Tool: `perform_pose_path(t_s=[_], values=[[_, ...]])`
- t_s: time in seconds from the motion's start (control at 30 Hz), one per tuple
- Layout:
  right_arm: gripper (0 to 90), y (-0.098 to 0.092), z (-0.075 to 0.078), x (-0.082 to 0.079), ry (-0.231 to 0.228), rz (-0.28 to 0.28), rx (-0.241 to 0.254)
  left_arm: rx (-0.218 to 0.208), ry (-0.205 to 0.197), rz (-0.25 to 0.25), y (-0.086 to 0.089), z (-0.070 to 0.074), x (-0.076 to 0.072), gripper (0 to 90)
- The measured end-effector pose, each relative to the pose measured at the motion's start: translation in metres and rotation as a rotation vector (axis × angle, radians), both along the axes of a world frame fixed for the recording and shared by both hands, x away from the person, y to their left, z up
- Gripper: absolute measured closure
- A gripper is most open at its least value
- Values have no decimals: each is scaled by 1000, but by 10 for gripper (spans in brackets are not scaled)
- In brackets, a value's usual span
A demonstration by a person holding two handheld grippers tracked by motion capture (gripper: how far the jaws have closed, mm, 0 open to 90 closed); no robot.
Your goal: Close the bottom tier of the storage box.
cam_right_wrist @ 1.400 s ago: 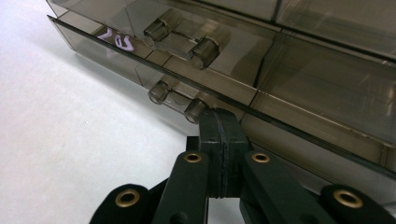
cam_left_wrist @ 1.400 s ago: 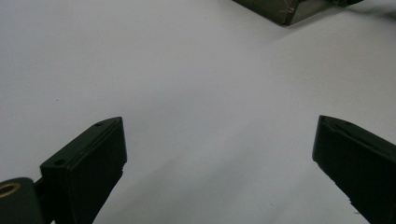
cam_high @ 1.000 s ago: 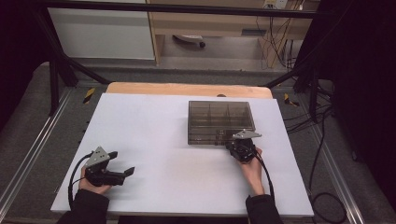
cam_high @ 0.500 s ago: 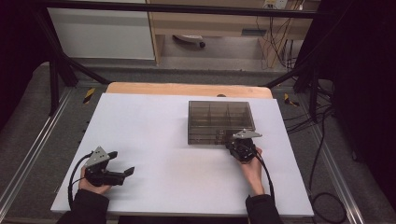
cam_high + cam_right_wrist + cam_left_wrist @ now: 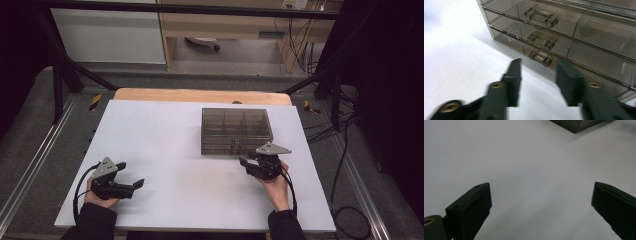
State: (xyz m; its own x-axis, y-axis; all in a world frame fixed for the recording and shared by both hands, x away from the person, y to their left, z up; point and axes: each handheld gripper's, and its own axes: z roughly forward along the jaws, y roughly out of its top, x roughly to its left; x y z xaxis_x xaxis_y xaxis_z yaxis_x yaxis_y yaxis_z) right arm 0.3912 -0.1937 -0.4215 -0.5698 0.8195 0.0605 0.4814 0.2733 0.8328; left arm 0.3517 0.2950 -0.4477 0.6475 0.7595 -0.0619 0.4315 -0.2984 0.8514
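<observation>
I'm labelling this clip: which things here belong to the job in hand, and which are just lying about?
In the job:
- smoky clear drawer box, its three handles facing the right gripper
- right gripper, jaws just opened, nothing between them, near the lowest handle

Lying about:
- left gripper, open over the bare white table
- cables on the floor

I see a white table, wood strip along its far edge. Beyond the table: grey floor, white cabinet, cables. More cables right of the table; yellow-black marks near its far corners.
</observation>
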Motion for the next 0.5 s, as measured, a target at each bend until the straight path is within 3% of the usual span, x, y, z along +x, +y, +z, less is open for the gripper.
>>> perform_pose_path(t_s=[0.13, 0.2, 0.27, 0.33, 0.5], values=[[336, -3, 3, -7, -25, -13, -6, 0, -1, 0, 0, 0, 0, 28], [295, -4, 4, -10, -24, -16, -10, 0, 0, -1, 0, 0, 0, 28], [196, -5, 4, -12, -16, -13, -9, -1, 0, 1, 0, 0, 0, 28], [161, -6, 3, -15, 4, -7, -1, 0, 1, 1, 0, 0, 0, 27], [63, -11, 2, -22, -1, -12, 22, 0, 1, 0, 0, 0, 0, 27]])
